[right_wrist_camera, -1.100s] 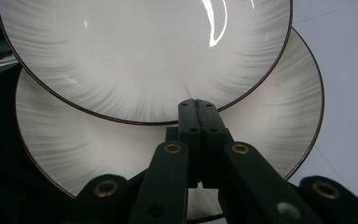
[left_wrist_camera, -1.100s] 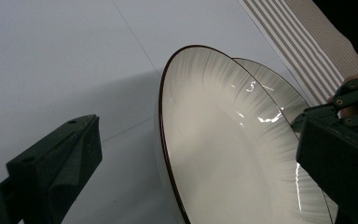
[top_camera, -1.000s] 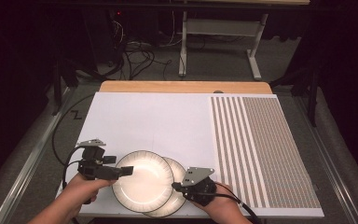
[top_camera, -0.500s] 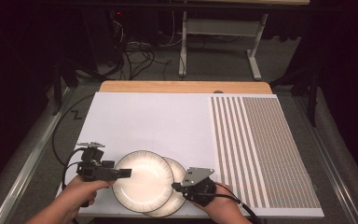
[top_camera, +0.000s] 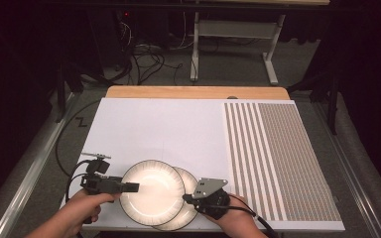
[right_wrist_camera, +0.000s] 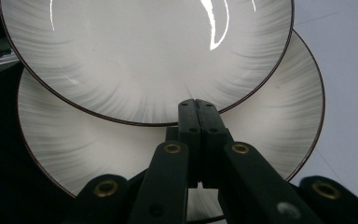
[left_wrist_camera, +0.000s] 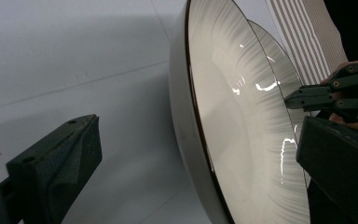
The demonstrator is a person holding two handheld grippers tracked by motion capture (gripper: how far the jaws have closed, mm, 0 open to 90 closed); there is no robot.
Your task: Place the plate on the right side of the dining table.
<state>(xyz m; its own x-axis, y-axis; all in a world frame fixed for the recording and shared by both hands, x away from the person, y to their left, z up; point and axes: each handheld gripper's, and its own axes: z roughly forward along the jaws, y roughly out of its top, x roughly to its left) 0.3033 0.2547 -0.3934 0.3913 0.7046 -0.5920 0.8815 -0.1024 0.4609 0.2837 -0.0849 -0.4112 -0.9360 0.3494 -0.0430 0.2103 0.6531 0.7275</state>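
Observation:
Two cream plates with dark rims overlap near the table's front edge. The upper plate [top_camera: 151,192] [left_wrist_camera: 242,140] [right_wrist_camera: 144,51] rests partly on the lower plate [top_camera: 191,210] [right_wrist_camera: 261,140]. My left gripper [top_camera: 131,187] [left_wrist_camera: 196,135] is open, its jaws standing wide on either side of the upper plate's left rim, one of them clear of the plate. My right gripper [top_camera: 186,198] [right_wrist_camera: 198,109] is shut with nothing between its jaws. Its tips lie over the lower plate, right at the upper plate's rim. The left gripper view also shows the right gripper [left_wrist_camera: 326,93] beyond the plates.
The white tabletop [top_camera: 158,129] stretches away behind the plates. A striped and dotted mat [top_camera: 283,163] covers its right part. The back edge is a wooden strip [top_camera: 193,92]. Cables [top_camera: 144,54] and a table frame [top_camera: 228,29] stand on the floor beyond.
My left gripper has slipped slightly toward the table's front edge along the upper plate's rim. The plates and the right gripper have stayed put.

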